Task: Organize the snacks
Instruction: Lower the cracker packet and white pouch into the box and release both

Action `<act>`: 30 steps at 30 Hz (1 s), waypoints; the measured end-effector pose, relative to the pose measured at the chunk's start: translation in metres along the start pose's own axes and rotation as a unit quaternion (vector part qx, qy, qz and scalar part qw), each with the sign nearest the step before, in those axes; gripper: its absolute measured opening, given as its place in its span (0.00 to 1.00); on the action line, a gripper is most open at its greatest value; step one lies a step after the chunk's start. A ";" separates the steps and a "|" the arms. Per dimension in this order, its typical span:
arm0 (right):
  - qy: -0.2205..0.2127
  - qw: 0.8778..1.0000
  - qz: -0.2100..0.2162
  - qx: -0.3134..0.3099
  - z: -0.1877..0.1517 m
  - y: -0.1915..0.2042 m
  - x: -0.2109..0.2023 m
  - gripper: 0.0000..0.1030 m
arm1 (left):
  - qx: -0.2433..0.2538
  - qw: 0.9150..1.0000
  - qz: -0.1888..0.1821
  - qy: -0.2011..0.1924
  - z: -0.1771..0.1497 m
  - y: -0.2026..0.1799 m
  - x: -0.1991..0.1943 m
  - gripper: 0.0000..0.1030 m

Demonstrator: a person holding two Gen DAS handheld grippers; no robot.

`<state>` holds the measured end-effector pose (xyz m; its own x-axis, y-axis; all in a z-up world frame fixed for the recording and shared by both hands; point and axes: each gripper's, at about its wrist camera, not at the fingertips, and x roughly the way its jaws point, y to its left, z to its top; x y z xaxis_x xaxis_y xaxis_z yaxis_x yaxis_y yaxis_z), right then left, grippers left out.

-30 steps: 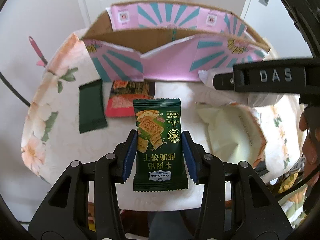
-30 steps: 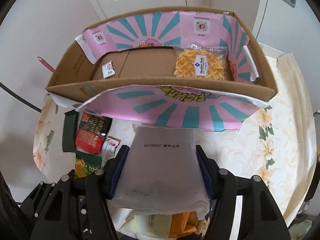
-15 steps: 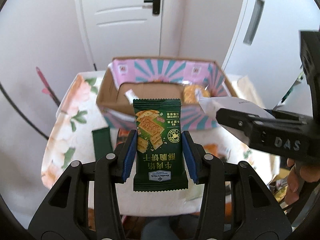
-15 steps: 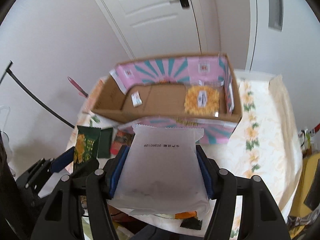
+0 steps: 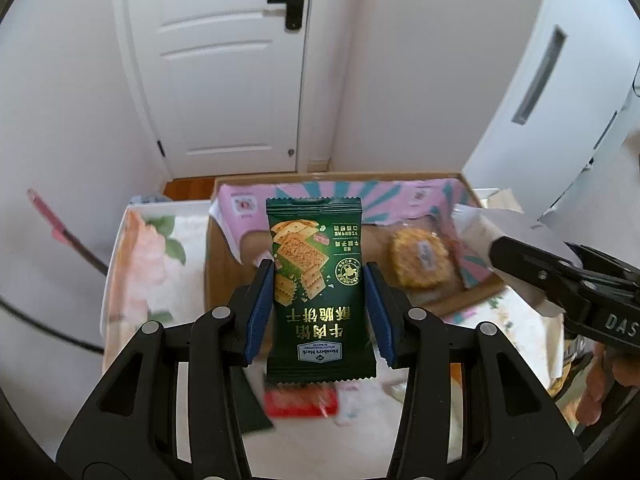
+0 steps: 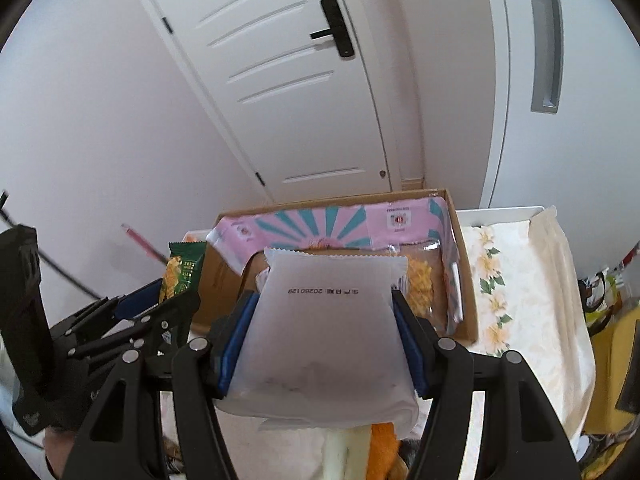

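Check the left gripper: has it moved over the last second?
Yes. The left gripper, holding the green biscuit packet, has risen: the cardboard box now sits lower and smaller in its view, interior showing.

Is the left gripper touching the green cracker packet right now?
Touching. In the left wrist view the left gripper has both blue pads pressed against the sides of the green cracker packet, holding it upright off the table.

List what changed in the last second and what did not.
Both grippers rose and drew back from the cardboard box; it shows from higher up, with the door behind it in view. Nothing was picked up or released. The left gripper still clamps the green cracker packet, the right gripper the white packet. The waffle packet still lies in the box.
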<state>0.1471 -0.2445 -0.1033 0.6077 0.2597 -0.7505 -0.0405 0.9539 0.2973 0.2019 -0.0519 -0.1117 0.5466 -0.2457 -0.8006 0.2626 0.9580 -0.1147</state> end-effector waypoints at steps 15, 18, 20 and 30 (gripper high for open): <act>0.038 0.996 -0.054 0.053 0.028 -0.003 0.101 0.58 | 0.037 0.993 -0.051 0.098 0.032 0.024 0.118 0.40; 0.038 0.995 -0.063 0.063 0.032 -0.008 0.106 0.58 | 0.060 0.992 -0.032 0.108 0.032 0.015 0.128 0.58; 0.037 0.995 -0.067 0.069 0.034 -0.011 0.106 0.58 | 0.069 0.991 -0.020 0.110 0.029 0.013 0.131 0.91; 0.057 0.993 -0.073 0.073 0.032 -0.015 0.114 0.58 | 0.076 0.995 -0.004 0.069 0.021 0.026 0.095 0.97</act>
<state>0.2427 -0.2343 -0.1741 0.5042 0.1437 -0.8515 0.1625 0.9526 0.2570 0.2771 -0.0531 -0.1782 0.4327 -0.2217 -0.8739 0.3905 0.9197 -0.0399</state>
